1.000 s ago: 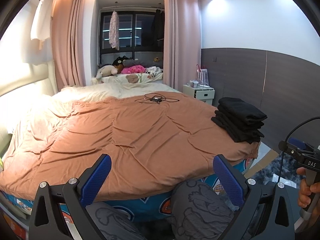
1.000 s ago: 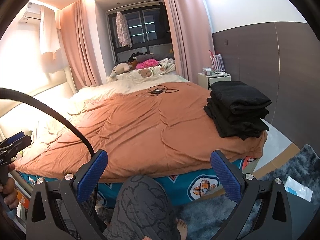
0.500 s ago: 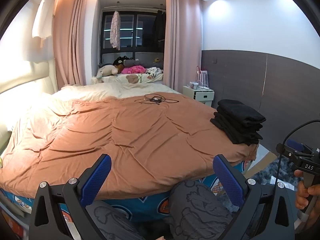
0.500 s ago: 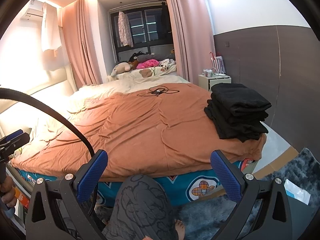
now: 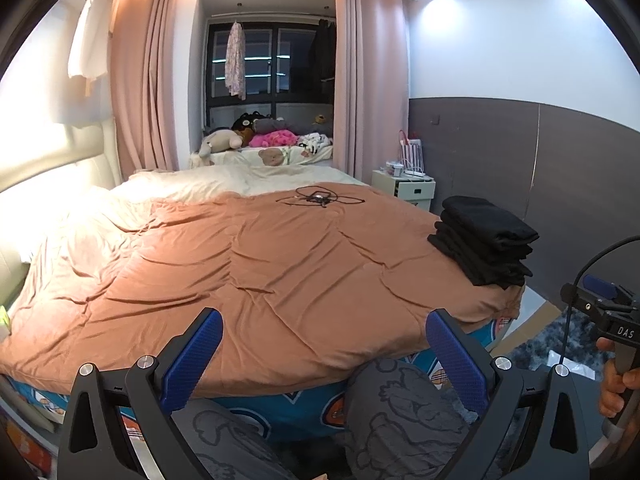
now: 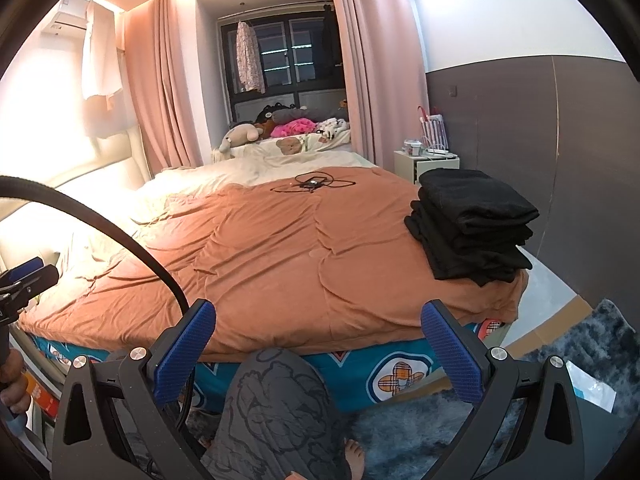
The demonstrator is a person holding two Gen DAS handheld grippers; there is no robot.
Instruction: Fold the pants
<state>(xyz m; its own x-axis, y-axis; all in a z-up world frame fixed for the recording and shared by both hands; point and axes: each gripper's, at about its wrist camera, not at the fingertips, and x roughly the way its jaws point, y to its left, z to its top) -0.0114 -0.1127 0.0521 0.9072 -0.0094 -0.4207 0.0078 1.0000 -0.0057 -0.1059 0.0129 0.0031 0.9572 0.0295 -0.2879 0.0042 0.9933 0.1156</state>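
With my left hand-held gripper (image 5: 322,342) and right hand-held gripper (image 6: 318,338) both wide open and empty above my knees, I should reach for the black pants (image 6: 470,222) stacked on the bed (image 6: 280,248) at its right corner, lifting only the top pair.

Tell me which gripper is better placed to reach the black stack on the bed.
Right. The stack sits at the bed's right edge, looming nearer in the right gripper's view; both grippers are open and empty.
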